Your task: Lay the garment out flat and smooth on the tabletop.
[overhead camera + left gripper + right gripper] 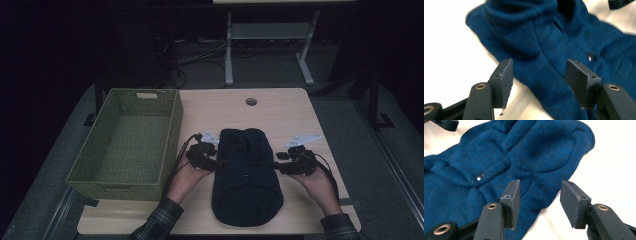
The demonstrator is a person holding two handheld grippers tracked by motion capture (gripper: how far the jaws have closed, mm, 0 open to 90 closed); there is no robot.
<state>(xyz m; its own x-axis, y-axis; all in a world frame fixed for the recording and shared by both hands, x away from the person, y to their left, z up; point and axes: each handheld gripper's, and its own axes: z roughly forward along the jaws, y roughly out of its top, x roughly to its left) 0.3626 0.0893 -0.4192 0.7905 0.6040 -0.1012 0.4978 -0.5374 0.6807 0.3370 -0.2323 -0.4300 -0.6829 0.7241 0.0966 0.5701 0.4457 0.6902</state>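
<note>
Fingers (504,77) of the left gripper (540,82) are standing apart and released, nothing pinched; cloth is showing in the gap behind them, but the pads are not pressing it. Fingers (574,203) of the right gripper (540,203) are likewise parted and gripping nothing, hanging over the garment's edge where it meets bare tabletop.

In the high view, the left gripper (216,163) is sitting just beside the left edge of the dark blue folded garment (246,175), and the right gripper (276,165) just beside its right edge. The 2 grippers are facing each other across it, about equally close, at roughly mid-length.

Garment's long axis is running near to far, the near end rounded and bulkier. It is lying on the wooden table (280,110), right of the green woven basket (127,142).

Look of the garment (554,47): ribbed knit, deep blue, soft folds, a small shiny button or snap (480,177) on its upper layer. Judgement: limp cloth, likely to sag unless lifted from both sides together.
</note>
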